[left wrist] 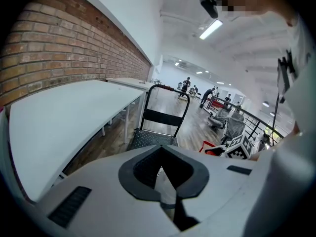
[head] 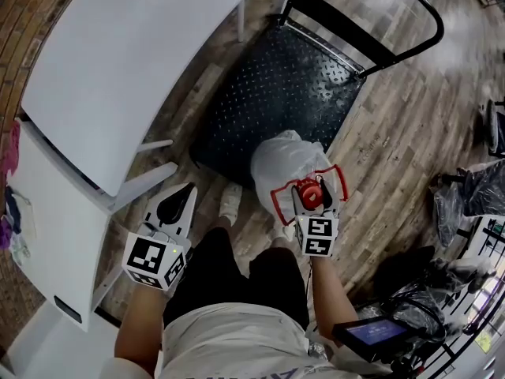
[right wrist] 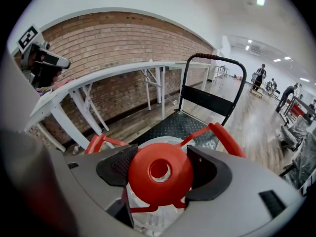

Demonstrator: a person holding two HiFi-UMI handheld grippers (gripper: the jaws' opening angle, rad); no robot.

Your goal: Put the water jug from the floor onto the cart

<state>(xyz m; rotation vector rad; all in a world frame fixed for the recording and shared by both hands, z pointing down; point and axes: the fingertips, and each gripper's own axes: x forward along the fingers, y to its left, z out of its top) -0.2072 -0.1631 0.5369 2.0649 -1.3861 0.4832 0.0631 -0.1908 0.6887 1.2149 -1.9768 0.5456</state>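
Jug (head: pixel 284 158): upright by the near edge of the cart (head: pixel 276 93), seemingly on the floor.
Right claw (head: pixel 313 197): wide, straddles the jug's cap (right wrist: pixel 143 181) from above; the nearer claw.
Left claw (head: pixel 181 199): closed, empty, left of jug.

Head view steeply down, gripper views low, forward, sharing cart (head: pixel 284 85)

White table (head: pixel 118 61) taken as reference. Floor (head: pixel 402 133): grey-brown wood planks, under the table and out past it. Brick wall (right wrist: pixel 123 38) runs just behind the table, with white surface above the brick. Ceiling (left wrist: pixel 177 14) is white. Strip light (left wrist: pixel 211 29) is lit, above and beyond the table's far end. An open hall with more ceiling lights lies beyond that end.
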